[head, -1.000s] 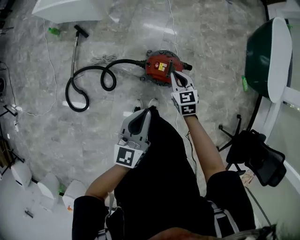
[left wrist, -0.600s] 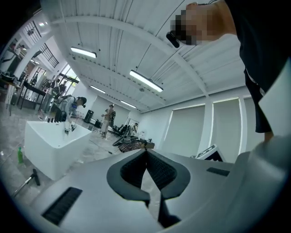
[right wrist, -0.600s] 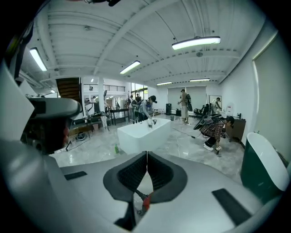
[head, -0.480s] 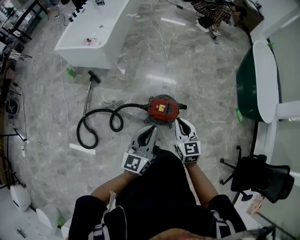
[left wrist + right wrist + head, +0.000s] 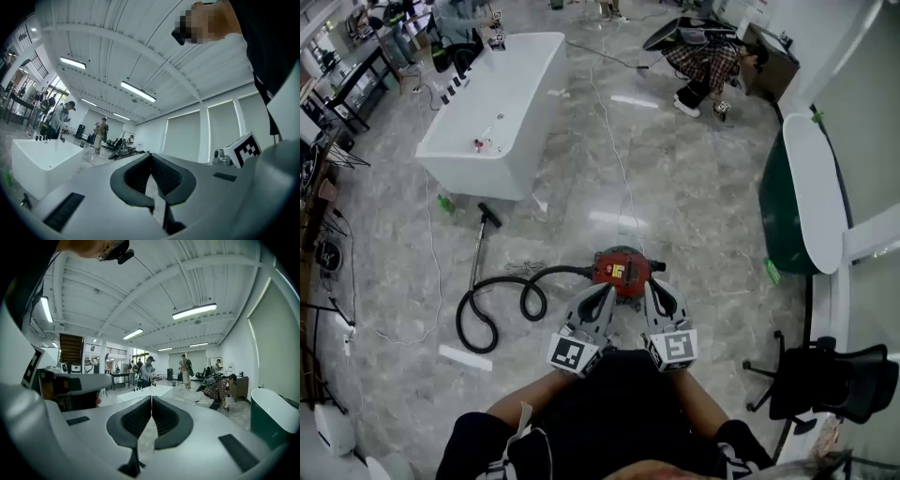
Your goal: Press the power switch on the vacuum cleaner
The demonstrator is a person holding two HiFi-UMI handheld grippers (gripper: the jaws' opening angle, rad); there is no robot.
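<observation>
The vacuum cleaner (image 5: 621, 272) sits on the grey marble floor (image 5: 694, 187) just ahead of the person, a red round body with its black hose (image 5: 502, 302) curling off to the left toward the wand. Nothing touches it now. A second ago the right gripper's tip was down on the red top, near the yellow label. Half a second ago both grippers had already come off it. Now the head view takes in far more of the room, including the white tub (image 5: 492, 117) and the green tub (image 5: 792, 202). The vacuum cleaner looks smaller in it, so the person has apparently straightened up.

The left gripper (image 5: 607, 290) and right gripper (image 5: 648, 285) are side by side close to the body, above the machine and well apart from it. Both gripper views look out across the hall and up at the ceiling lights, not at the switch.

The left gripper's fingers (image 5: 164, 177) are pressed together with nothing between them, and the right gripper's fingers (image 5: 166, 417) are likewise closed and empty.

By my reading the press has been made and this is the withdrawal. No view shows whether the machine is running.
</observation>
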